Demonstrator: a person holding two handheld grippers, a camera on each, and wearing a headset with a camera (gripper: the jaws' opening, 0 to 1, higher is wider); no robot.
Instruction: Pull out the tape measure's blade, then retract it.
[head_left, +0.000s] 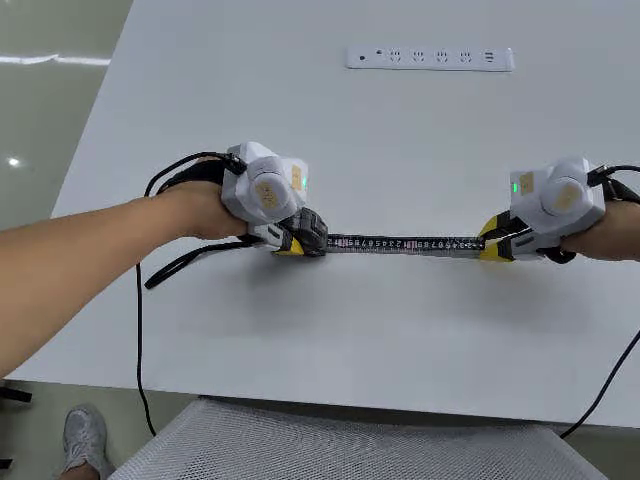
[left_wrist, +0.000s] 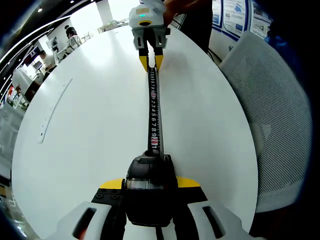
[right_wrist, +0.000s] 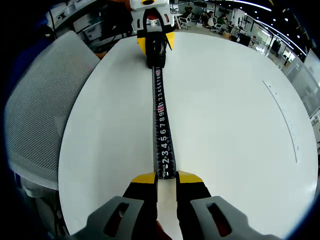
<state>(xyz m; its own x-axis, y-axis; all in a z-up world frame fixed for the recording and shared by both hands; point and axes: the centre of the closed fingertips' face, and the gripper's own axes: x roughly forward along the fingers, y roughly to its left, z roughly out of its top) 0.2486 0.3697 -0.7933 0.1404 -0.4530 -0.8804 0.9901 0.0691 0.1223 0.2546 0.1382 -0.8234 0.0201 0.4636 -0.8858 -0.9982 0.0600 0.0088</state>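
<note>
Right gripper view: blade (right_wrist: 162, 125) numerals 2–9; right tongs (right_wrist: 166, 178) tight on blade, left tongs (right_wrist: 156, 44) tight around case (right_wrist: 156, 56).

Bright, even overhead light washes the white bench (head_left: 420, 150); soft shadows beneath, ceiling glare, fisheye bending at the edges.

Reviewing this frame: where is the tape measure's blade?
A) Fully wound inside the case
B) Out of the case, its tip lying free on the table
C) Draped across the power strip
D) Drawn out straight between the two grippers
D: the blade runs straight from the case held in the left gripper to the right gripper, which grips its tip.
</note>
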